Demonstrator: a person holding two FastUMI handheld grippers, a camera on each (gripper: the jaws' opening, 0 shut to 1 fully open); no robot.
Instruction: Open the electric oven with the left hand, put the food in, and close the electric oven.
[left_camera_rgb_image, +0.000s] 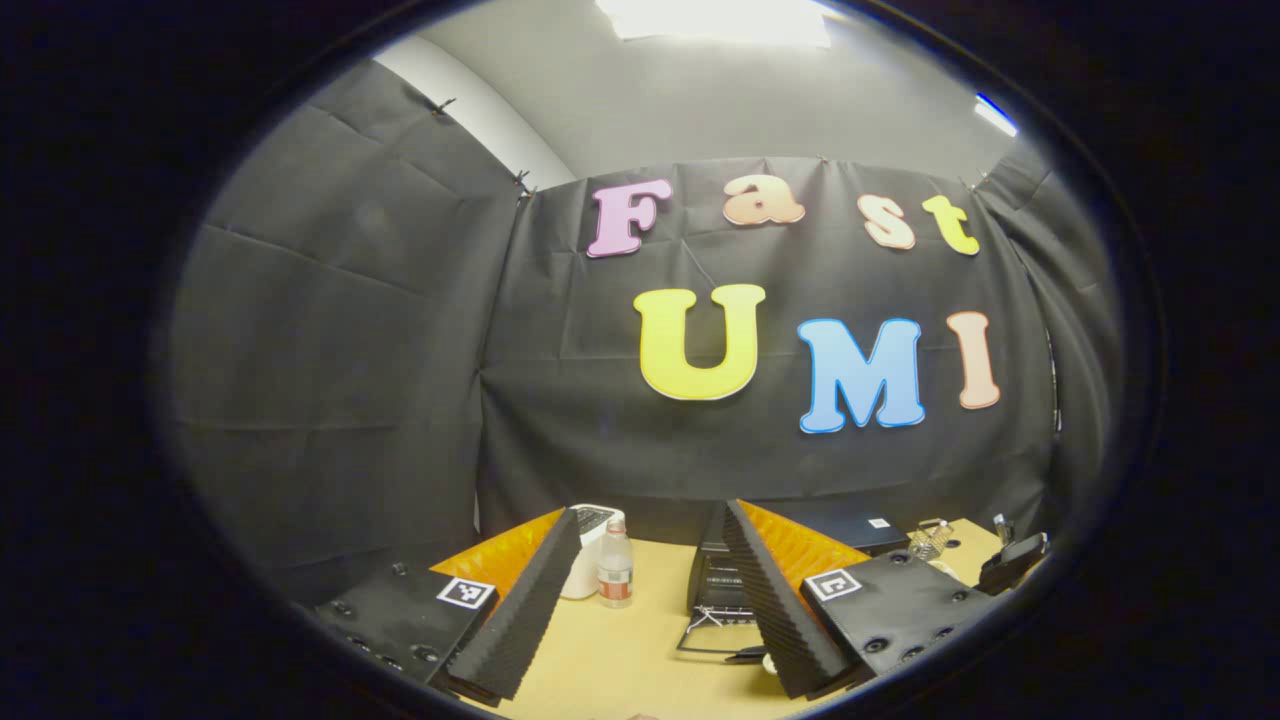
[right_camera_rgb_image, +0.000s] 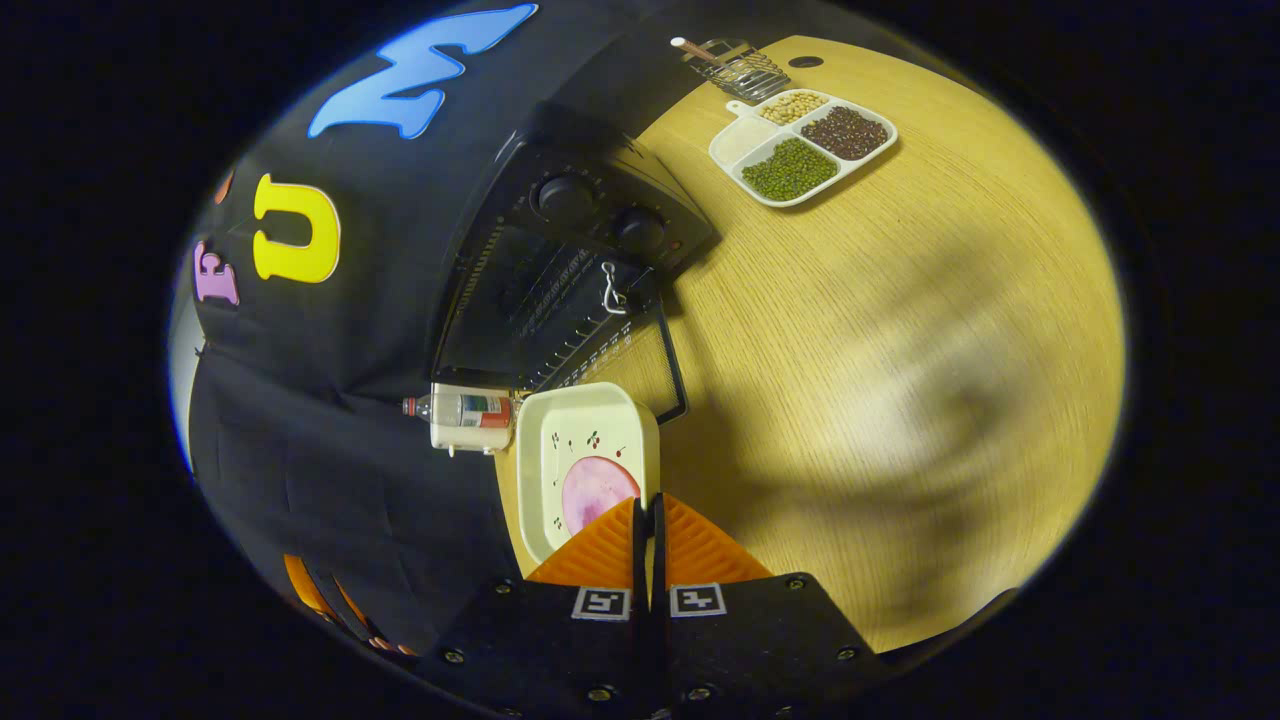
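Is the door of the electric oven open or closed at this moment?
Open. In the right gripper view the oven has its door folded down onto the table, and the white dish is in front of it.

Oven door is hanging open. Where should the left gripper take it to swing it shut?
Take the bar handle along the oven door's free front edge. It stands off the glass, leaving a gap for one finger. Come from the front with the open left gripper, jaws across the bar.
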